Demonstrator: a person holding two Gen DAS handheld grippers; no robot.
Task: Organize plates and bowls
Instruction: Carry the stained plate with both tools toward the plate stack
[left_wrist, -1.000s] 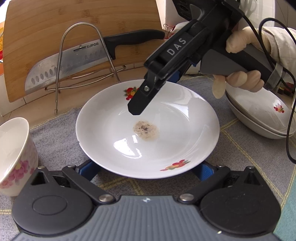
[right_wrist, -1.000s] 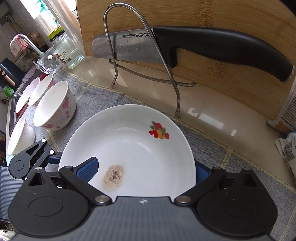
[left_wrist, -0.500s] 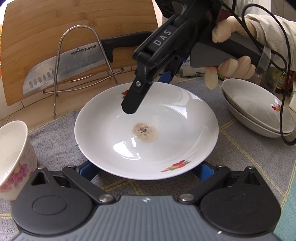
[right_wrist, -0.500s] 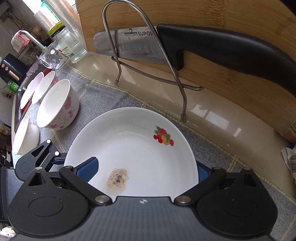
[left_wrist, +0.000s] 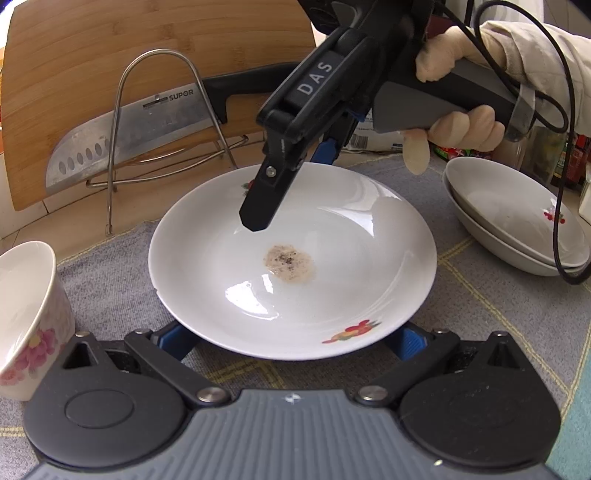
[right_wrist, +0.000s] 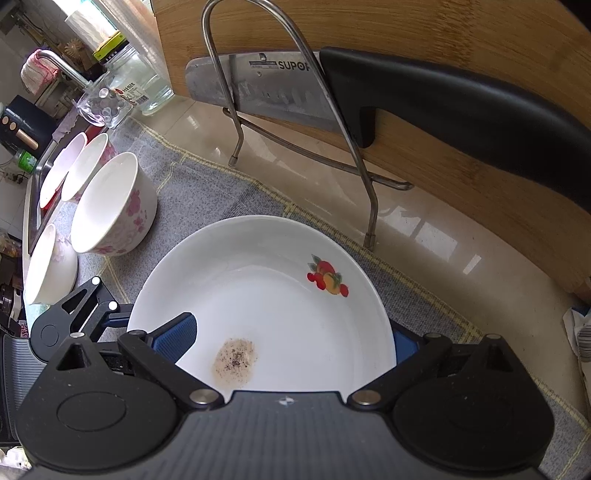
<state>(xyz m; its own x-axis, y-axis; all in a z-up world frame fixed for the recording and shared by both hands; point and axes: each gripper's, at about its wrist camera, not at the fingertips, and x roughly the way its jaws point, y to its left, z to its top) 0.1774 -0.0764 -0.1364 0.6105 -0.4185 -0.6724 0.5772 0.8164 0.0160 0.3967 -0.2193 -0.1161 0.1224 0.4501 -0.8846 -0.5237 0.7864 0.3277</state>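
So there's a shallow white ceramic plate with fruit decals (left_wrist: 295, 258) sitting dead centre on the grey woven mat (left_wrist: 110, 266), with a brownish speckled smudge (left_wrist: 290, 262) in its middle. The right gripper (left_wrist: 273, 184) hangs over the plate's 12 o'clock edge, fingers spread wide on either side of the rim, not gripping anything. The left gripper (left_wrist: 291, 341) sits at 6 o'clock, jaws wide too, plate rim between them. Two stacked white dishes (left_wrist: 517, 221) at 3 o'clock, a pink-flowered white bowl (left_wrist: 26, 317) at 9, and a steel cleaver with black handle (left_wrist: 129, 136) at 11.
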